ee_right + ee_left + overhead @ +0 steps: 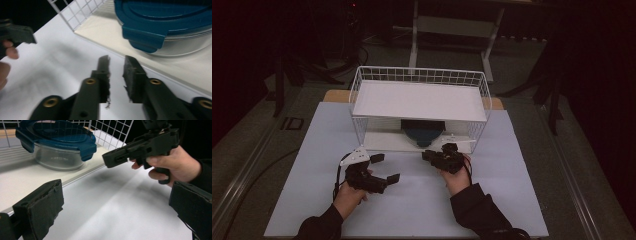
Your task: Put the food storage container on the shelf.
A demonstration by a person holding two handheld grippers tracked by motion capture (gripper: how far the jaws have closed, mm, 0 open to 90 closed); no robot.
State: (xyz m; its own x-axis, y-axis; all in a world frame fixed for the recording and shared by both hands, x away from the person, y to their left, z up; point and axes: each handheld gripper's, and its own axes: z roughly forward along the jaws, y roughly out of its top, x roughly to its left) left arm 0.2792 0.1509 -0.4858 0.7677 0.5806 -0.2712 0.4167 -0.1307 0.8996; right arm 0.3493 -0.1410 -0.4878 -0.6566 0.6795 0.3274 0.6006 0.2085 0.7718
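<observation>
A white wire rack point(419, 76) is standing on a pale table point(312, 150) in a dark room, sheltering a blue-lidded glass container point(423, 132) on its lower shelf. In front of the rack, the left gripper point(384, 167) is hovering with jaws spread wide, while the right gripper point(428, 155) is hovering with jaws nearly together, empty.

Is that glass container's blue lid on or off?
On. The blue lid covers the glass container; whether its clips are latched, cannot tell.
</observation>
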